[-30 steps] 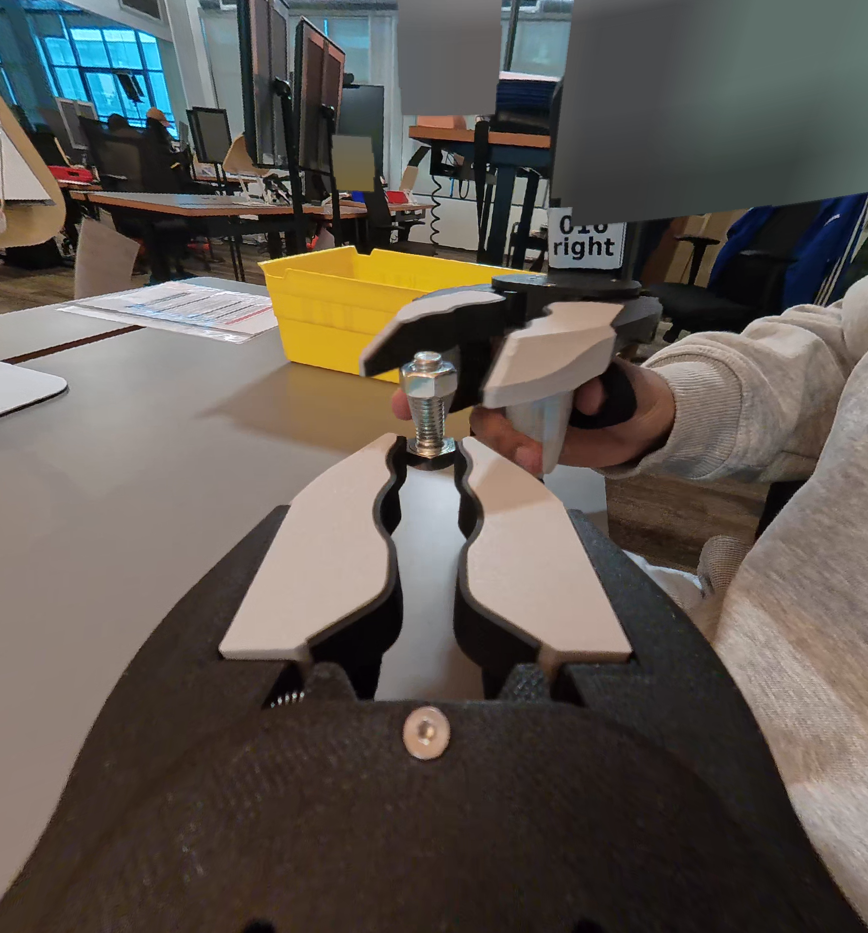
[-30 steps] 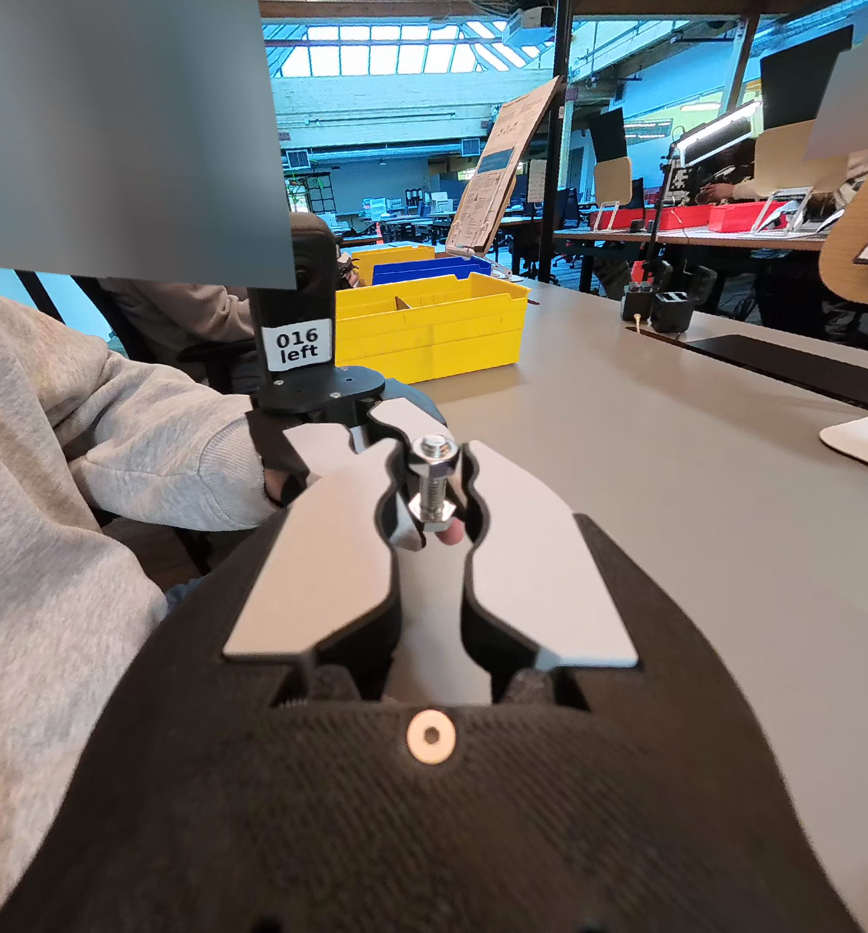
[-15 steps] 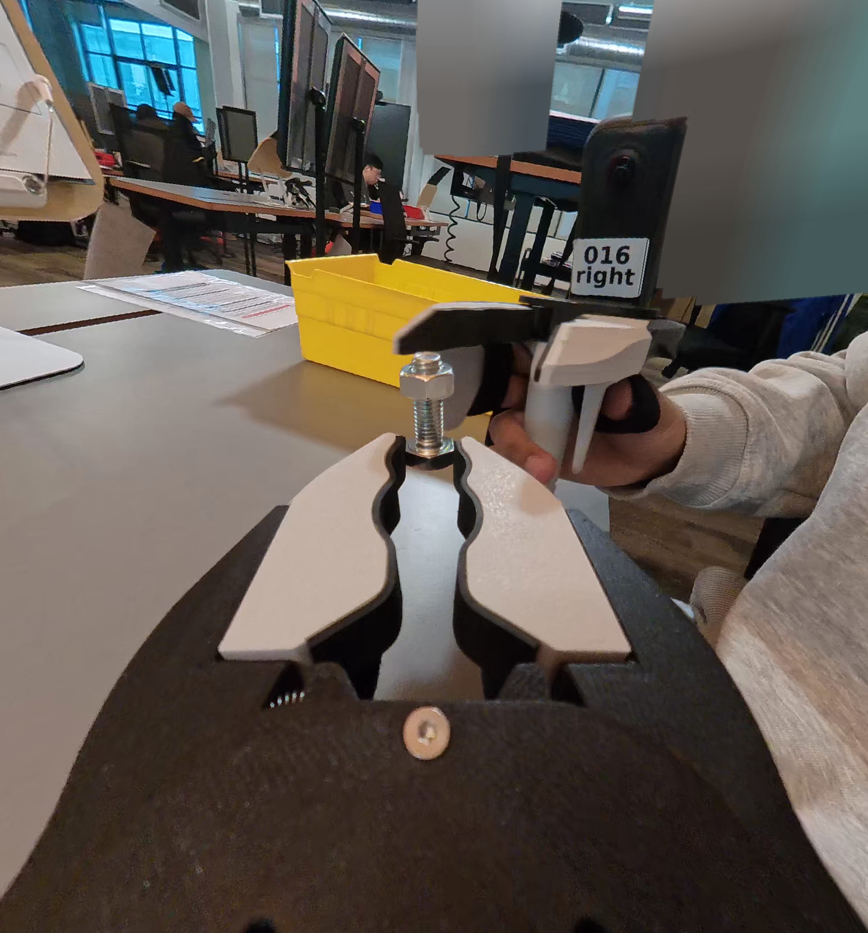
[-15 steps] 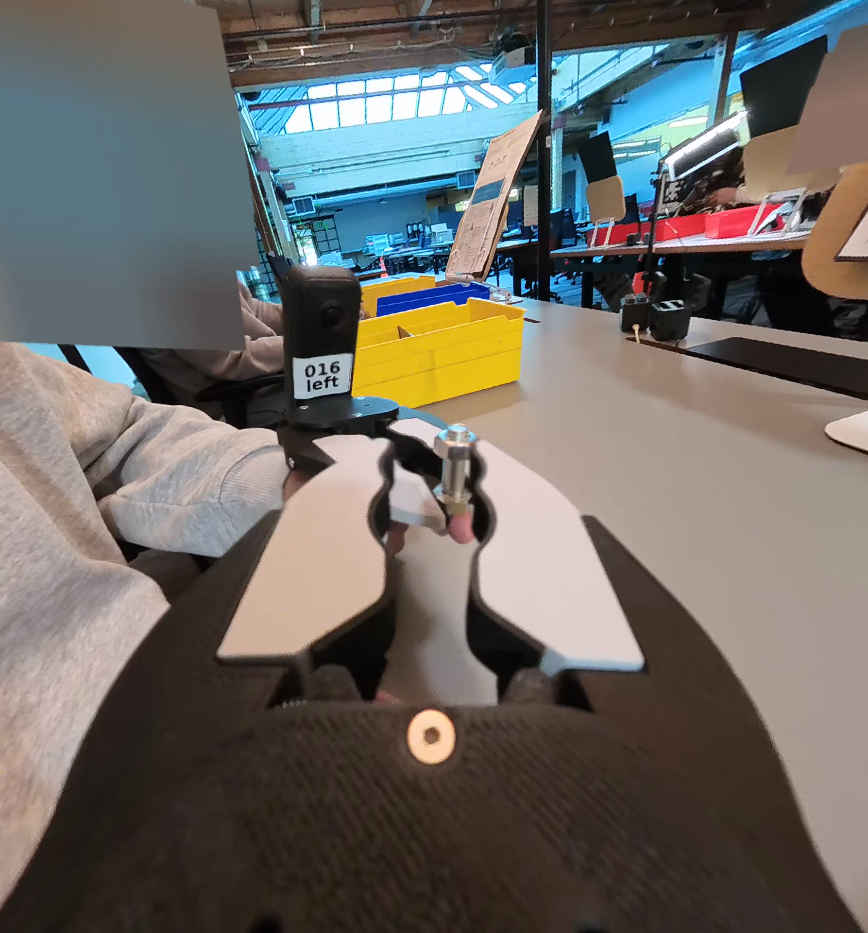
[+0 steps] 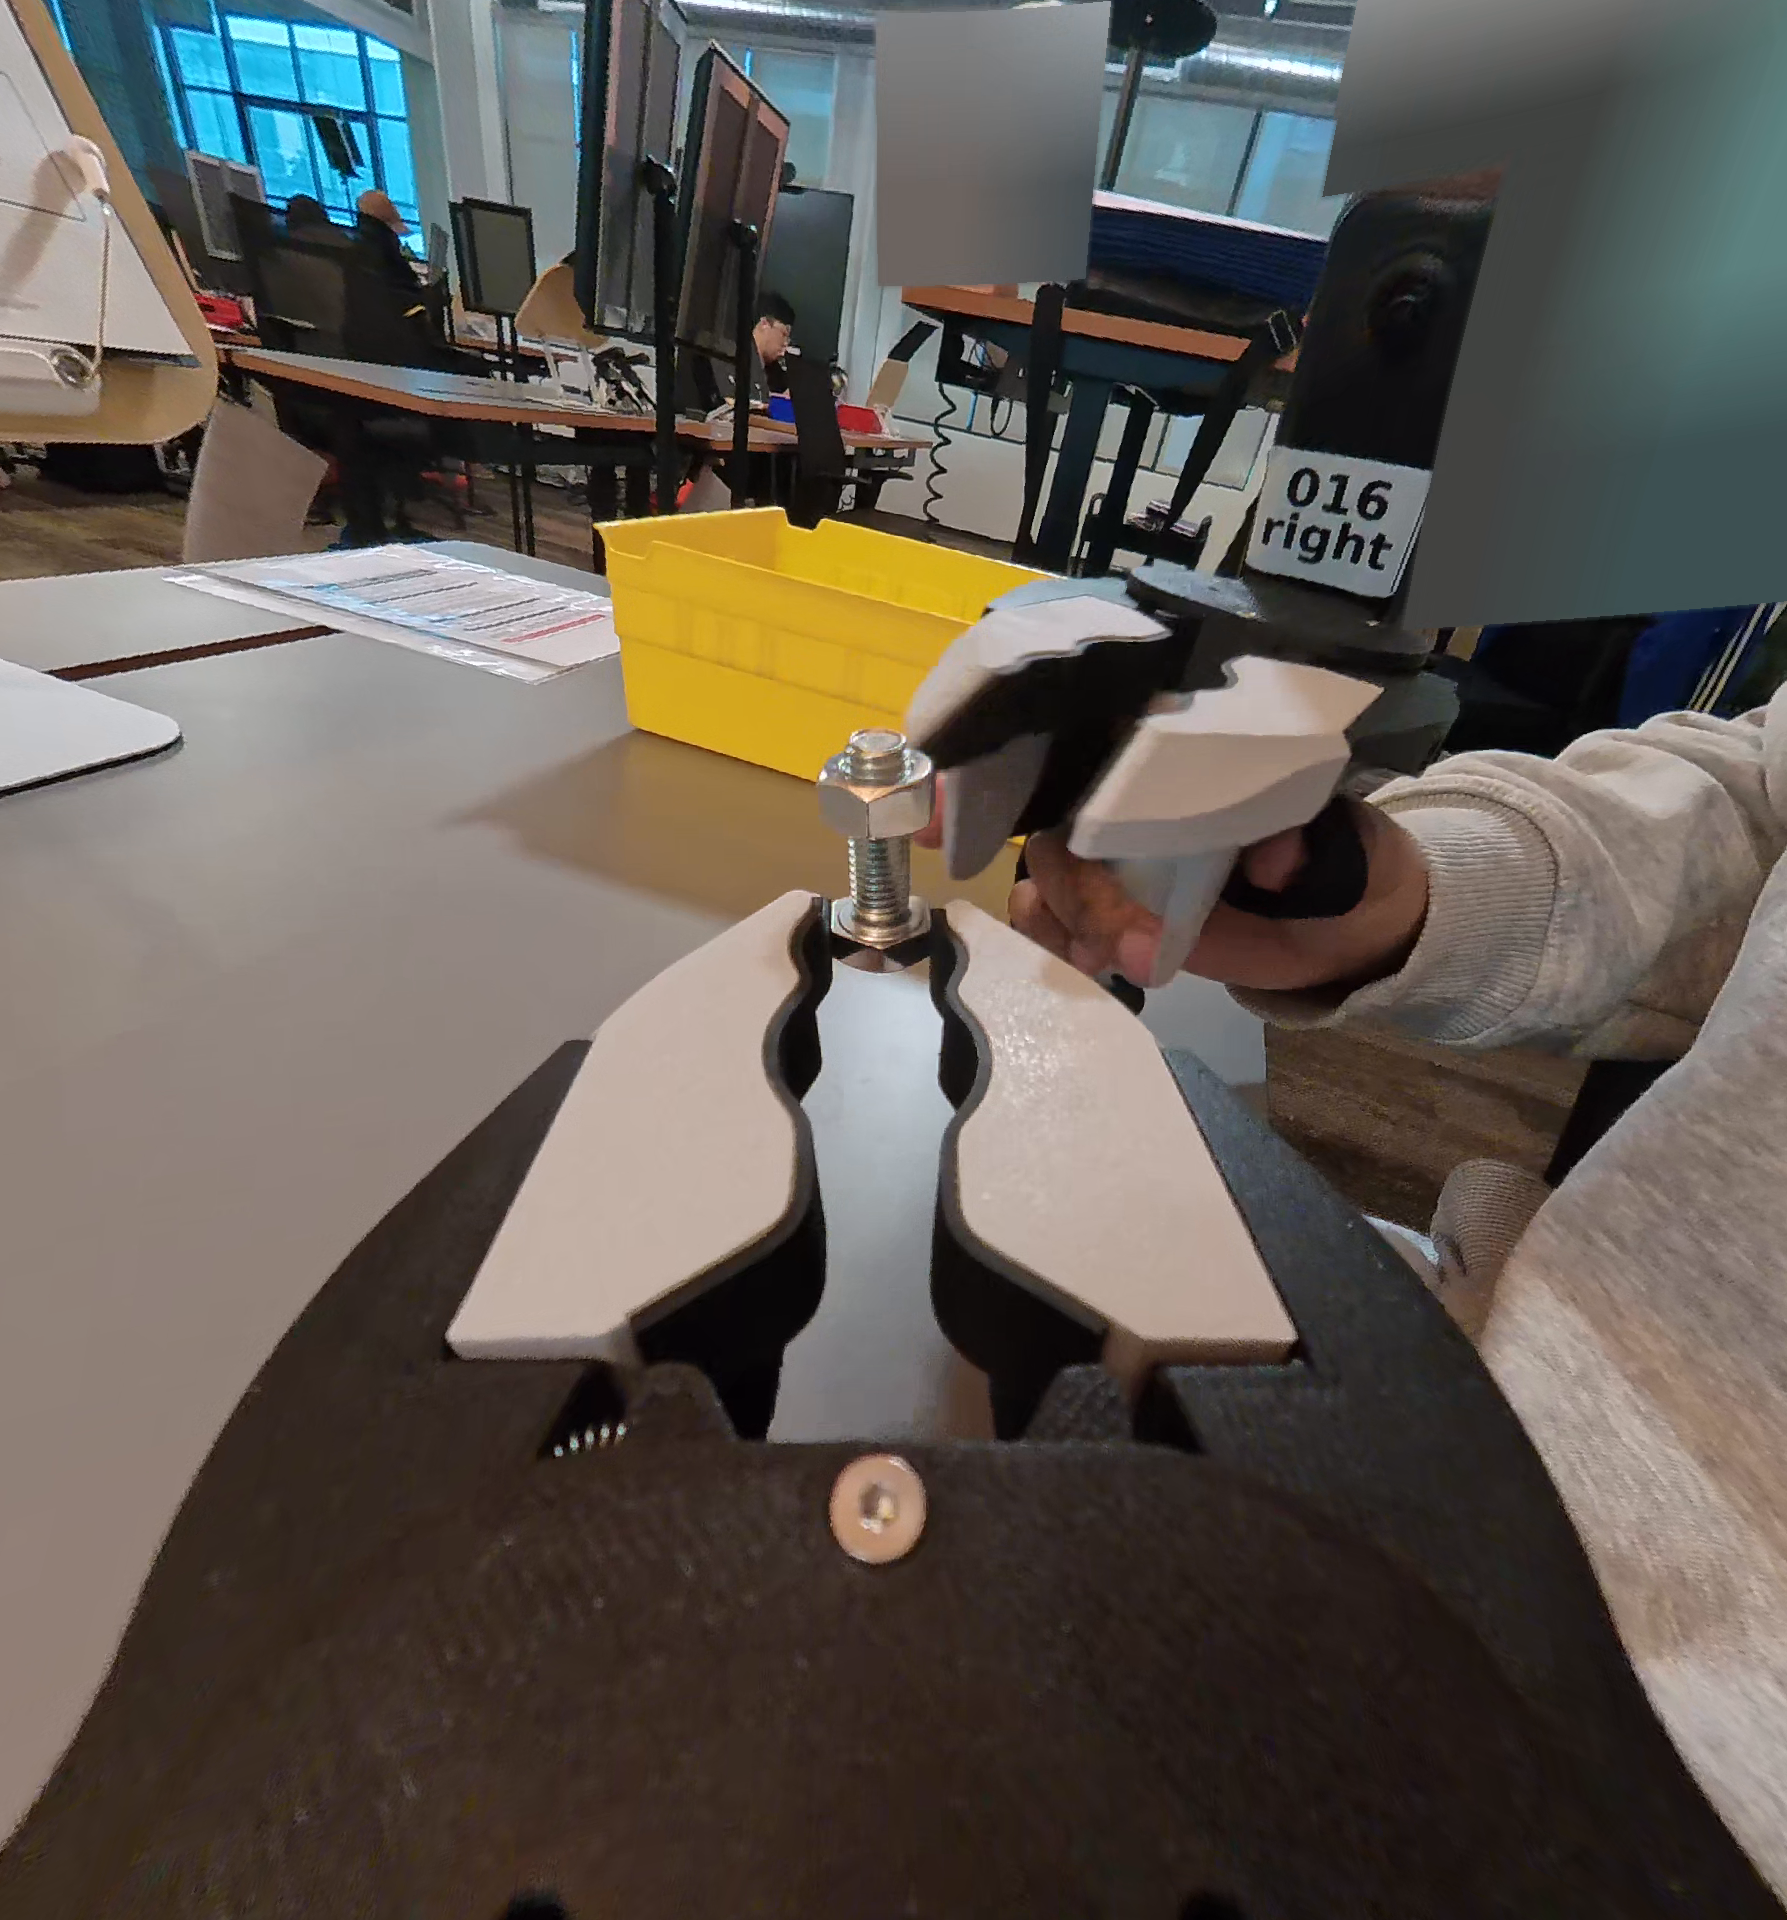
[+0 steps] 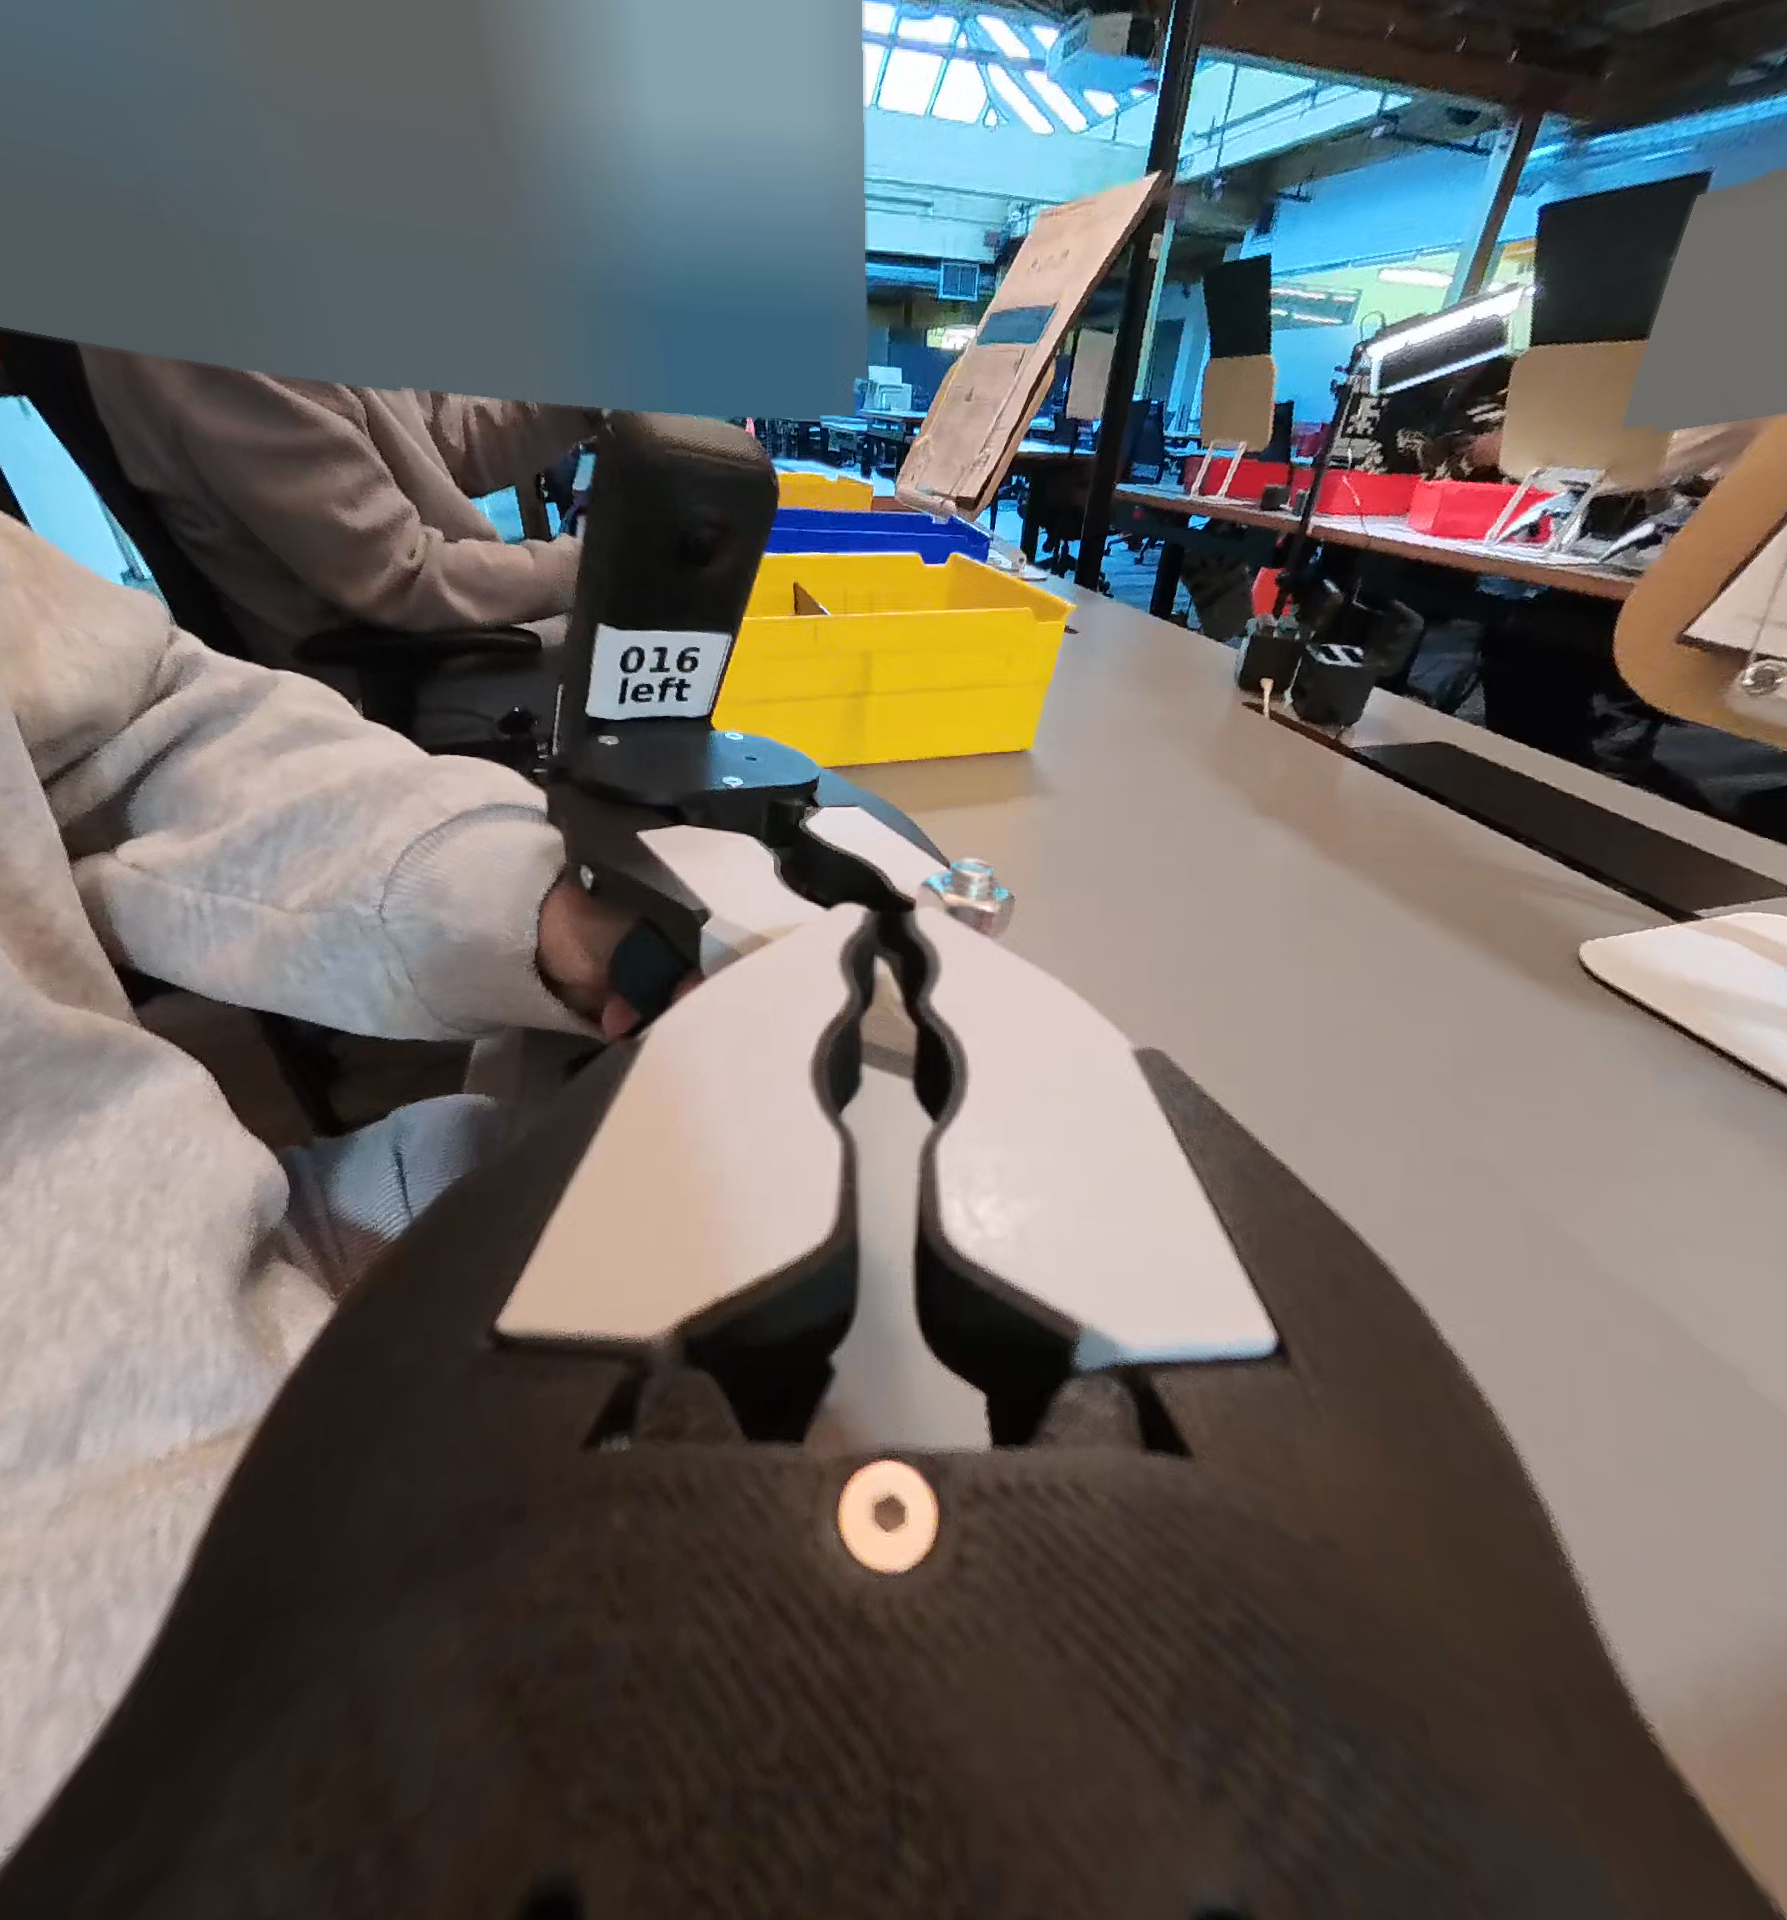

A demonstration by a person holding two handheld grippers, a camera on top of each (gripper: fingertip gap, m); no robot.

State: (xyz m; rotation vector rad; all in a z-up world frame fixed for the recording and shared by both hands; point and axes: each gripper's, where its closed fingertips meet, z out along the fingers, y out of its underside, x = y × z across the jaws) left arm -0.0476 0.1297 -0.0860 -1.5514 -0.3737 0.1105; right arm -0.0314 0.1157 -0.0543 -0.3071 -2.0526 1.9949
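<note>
We see a grey table (image 5: pixel 245 935) bearing a yellow bin (image 5: pixel 764 644) toward its far edge, with a laminated sheet (image 5: pixel 421 603) beside it

Bare grey table (image 5: pixel 245 935) left of the upright bolt (image 5: pixel 876 831) — yellow bin (image 5: pixel 764 644) behind, right tongs (image 5: pixel 982 790) alongside.

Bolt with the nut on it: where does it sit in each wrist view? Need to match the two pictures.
Left wrist view: the bolt stands upright at centre, its head pinched at the left gripper tips, nut on top.
Right wrist view: only its nut end shows, just above and right of the right gripper tips.
Shared landmark: the yellow bin on the grey table behind it.
</note>
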